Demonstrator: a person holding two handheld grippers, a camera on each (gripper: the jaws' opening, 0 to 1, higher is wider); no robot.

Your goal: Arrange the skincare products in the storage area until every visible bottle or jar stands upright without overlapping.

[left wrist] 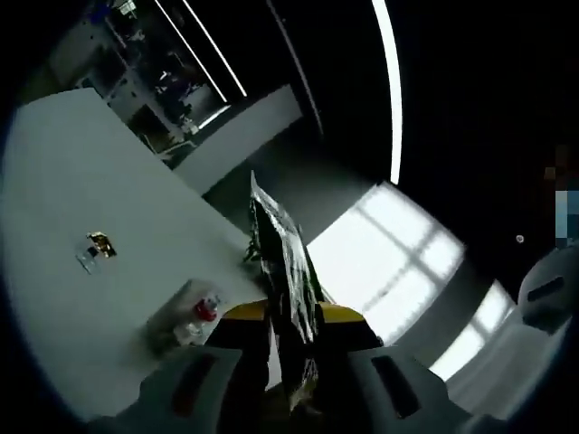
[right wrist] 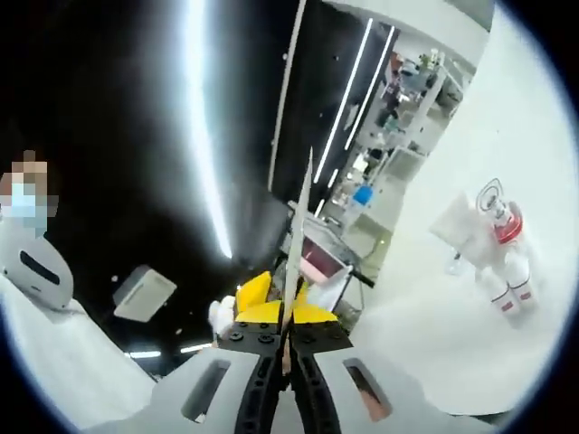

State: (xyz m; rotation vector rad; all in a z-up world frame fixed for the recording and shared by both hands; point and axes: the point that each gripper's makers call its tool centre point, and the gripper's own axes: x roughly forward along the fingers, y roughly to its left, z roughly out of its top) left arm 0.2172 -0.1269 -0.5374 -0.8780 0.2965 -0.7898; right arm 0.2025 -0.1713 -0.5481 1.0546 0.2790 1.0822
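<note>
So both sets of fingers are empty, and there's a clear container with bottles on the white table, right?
Not quite. The fingers aren't empty: the left gripper view shows the left gripper shut on a crinkled foil packet, and the right gripper view shows the right gripper pinching a thin flat sheet. The clear container with bottles does sit on the white table.

On my left tool (left wrist: 291,348) I see pale grey moulded jaws with dark oblong slots and yellow pads. My right tool (right wrist: 286,339) matches, with black hinge plates.
</note>
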